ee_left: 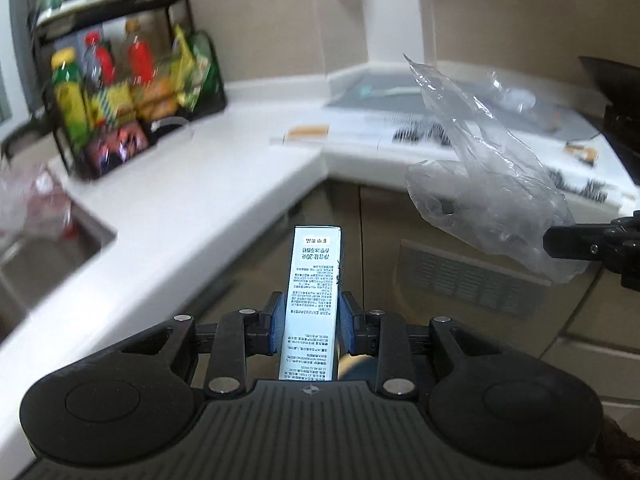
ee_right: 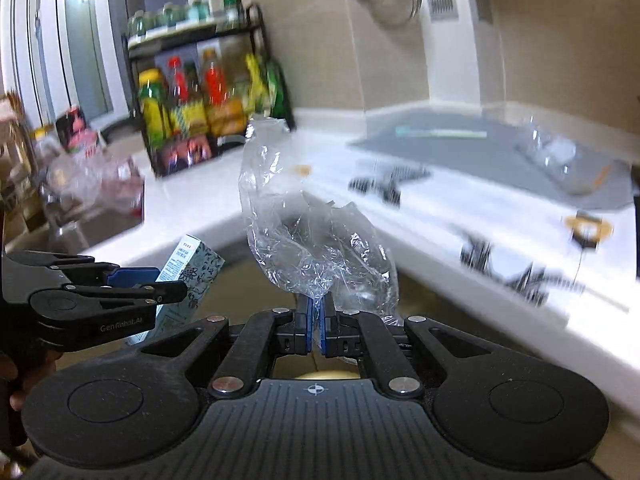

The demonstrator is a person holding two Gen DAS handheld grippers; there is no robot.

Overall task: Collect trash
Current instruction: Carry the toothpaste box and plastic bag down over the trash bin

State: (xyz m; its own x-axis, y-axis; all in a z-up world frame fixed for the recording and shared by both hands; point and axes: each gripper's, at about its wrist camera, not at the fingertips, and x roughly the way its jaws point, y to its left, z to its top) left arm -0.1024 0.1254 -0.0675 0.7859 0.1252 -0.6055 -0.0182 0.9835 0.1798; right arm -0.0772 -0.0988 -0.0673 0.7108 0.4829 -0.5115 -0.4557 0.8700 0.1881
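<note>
My left gripper point(ee_left: 311, 312) is shut on a slim white carton point(ee_left: 314, 280) printed with small text, which stands upright between the blue pads over the floor in front of the counter. The same carton point(ee_right: 188, 272) shows its floral side in the right wrist view, clamped in the left gripper point(ee_right: 160, 286) at the left. My right gripper point(ee_right: 317, 312) is shut on a crumpled clear plastic bag point(ee_right: 308, 232) that rises above its fingers. In the left wrist view that bag point(ee_left: 488, 184) hangs at the right, beside the right gripper's black fingers point(ee_left: 576, 240).
A white L-shaped counter point(ee_left: 208, 200) wraps the corner, with a sink point(ee_left: 36, 264) at the left. A black rack of bottles and packets point(ee_left: 128, 92) stands at the back. A grey mat point(ee_right: 480, 148) holds more clear plastic point(ee_right: 548, 152); paper scraps point(ee_right: 588, 228) lie nearby.
</note>
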